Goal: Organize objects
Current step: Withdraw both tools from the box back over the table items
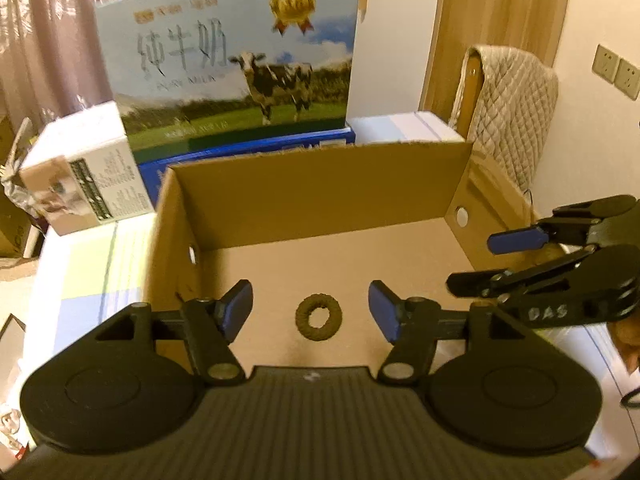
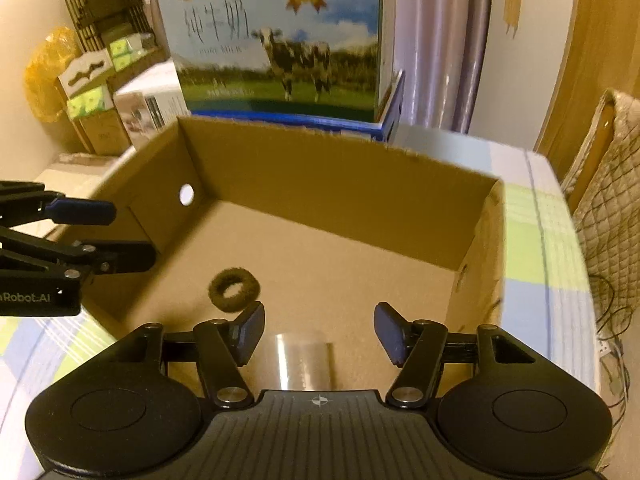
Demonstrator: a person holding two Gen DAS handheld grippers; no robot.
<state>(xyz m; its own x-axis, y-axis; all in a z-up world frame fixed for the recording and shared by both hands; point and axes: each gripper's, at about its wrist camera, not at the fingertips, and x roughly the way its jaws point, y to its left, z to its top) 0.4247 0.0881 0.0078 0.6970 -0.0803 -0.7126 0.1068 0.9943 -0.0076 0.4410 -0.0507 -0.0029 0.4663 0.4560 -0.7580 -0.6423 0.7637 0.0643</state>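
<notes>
The milk carton [image 2: 276,40] carried large Chinese characters 纯牛奶 with "PURE MILK" in small letters beneath, beside a cow picture and a gold medal seal whose wording was too blurred to read. The left gripper [image 2: 132,236] body showed "Robot.AI" in the right wrist view; the right gripper [image 1: 472,262] bore "DAS" in the left wrist view
</notes>
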